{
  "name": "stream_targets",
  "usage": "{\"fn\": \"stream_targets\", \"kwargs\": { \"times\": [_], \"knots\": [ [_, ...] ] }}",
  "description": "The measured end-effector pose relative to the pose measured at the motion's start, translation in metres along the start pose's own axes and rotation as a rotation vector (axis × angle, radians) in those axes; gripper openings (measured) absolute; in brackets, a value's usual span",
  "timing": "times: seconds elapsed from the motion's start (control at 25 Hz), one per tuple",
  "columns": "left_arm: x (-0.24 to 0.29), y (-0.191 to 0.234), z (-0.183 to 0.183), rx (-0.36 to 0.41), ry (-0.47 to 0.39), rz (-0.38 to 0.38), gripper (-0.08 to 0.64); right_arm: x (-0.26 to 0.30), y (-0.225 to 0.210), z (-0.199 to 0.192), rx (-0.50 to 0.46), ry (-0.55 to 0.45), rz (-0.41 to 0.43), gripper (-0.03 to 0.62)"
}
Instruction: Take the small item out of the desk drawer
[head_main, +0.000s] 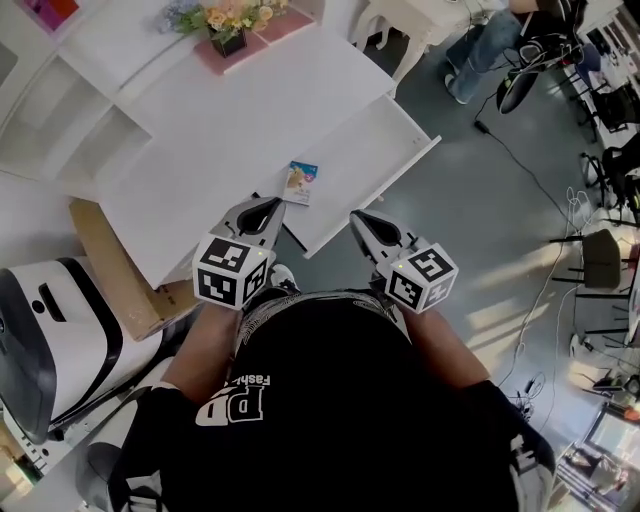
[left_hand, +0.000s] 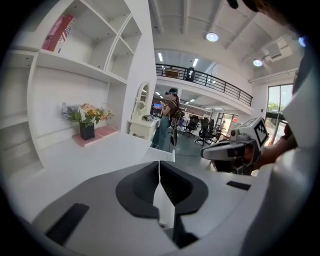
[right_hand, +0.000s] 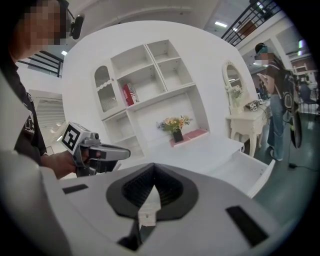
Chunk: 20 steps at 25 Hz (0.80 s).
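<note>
Lying in the drawer (head_main: 372, 158), the small item (head_main: 301, 183) shows unreadable print.

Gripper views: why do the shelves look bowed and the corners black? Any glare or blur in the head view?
Left gripper view: the wide-angle lens bows the shelves and leaves a black rim; the ceiling lamp is blown out. Right gripper view: same bowing; the mosaic patch at top left was added afterwards. Head view: sharp, evenly lit, with sunlit streaks on the floor and no harsh glare.
</note>
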<state>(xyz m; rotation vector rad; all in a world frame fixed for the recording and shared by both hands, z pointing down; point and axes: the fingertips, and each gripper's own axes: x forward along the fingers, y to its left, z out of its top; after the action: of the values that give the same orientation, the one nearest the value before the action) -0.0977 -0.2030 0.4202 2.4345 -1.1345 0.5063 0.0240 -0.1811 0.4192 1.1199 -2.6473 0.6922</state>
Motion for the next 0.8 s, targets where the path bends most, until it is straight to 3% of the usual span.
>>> {"fn": "stream_targets", "kwargs": {
  "times": [0.44, 0.6, 0.8],
  "knots": [
    [0.033, 0.038, -0.022, 0.034, 0.095, -0.097, 0.017, 0.043, -0.009, -0.005, 0.049, 0.018, -0.087, 0.009],
    [0.046, 0.043, -0.029, 0.032, 0.122, -0.089, 0.017, 0.05, -0.024, -0.002, 0.056, 0.029, -0.092, 0.009],
    [0.067, 0.049, -0.037, 0.022, 0.15, -0.037, 0.017, 0.064, -0.042, -0.001, 0.044, 0.067, -0.039, 0.009]
  ]
}}
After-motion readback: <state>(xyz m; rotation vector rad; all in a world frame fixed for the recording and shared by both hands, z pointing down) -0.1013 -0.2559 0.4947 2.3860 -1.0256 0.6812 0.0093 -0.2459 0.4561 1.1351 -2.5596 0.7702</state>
